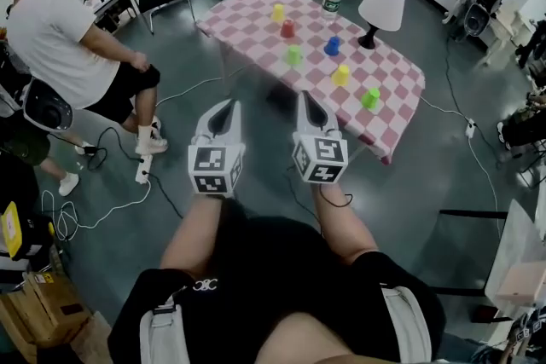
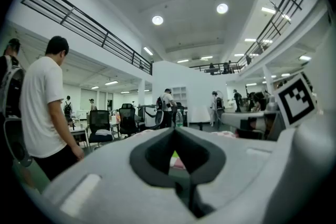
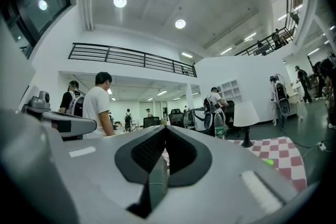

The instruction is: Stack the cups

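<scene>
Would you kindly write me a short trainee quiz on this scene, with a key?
1. How many cups stand on the table?
2. True or false: the right tongs hold a cup.
3. Which cup colours show twice? A yellow and green; B red and blue; C red and green.
Key: 1 six; 2 false, they are shut and empty; 3 A.

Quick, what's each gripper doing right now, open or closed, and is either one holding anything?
Left gripper: closed, holding nothing.
Right gripper: closed, holding nothing.
</scene>
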A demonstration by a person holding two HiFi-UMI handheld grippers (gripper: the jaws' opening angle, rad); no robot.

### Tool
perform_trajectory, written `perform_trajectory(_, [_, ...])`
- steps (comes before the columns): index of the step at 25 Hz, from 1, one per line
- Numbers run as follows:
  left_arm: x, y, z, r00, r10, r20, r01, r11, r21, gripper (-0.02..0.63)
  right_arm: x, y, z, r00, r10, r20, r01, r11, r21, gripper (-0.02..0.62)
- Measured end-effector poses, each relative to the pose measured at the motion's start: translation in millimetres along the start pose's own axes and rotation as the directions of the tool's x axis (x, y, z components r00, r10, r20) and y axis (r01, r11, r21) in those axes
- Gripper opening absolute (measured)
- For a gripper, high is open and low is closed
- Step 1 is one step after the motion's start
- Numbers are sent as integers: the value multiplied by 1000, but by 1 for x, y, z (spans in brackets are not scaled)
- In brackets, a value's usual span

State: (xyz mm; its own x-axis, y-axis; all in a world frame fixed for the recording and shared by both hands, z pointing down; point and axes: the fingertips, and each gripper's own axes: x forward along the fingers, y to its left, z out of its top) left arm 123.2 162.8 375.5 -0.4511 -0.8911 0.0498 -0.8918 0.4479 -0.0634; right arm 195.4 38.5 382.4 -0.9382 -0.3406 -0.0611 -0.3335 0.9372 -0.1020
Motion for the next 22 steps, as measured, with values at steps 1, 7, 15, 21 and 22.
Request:
perform_trajectory(1, [3, 2, 0, 1000, 1, 5, -1, 1000, -1, -3, 4, 0, 0, 1000, 4, 1, -4, 1000, -3, 0])
perform_trajectory(7, [34, 20, -1, 999, -13, 29, 13, 1000, -3, -3, 35, -7, -1, 1000, -5, 13, 5, 1000, -28, -1])
perform_trajectory(15, [103, 48, -4, 994, -105, 28, 105, 994, 7, -3, 93, -27, -3, 996, -88, 18, 88, 996, -29, -1])
perform_trajectory(21, [156, 64, -3, 977, -213, -1, 213, 977, -6, -3, 131, -40, -6, 985, -173, -2, 173, 985, -23, -1])
perform_trajectory(22, [166, 66, -3, 972, -234, -4, 234, 972, -9, -3, 136, -43, -5, 982, -189, -3, 188, 982, -25, 0])
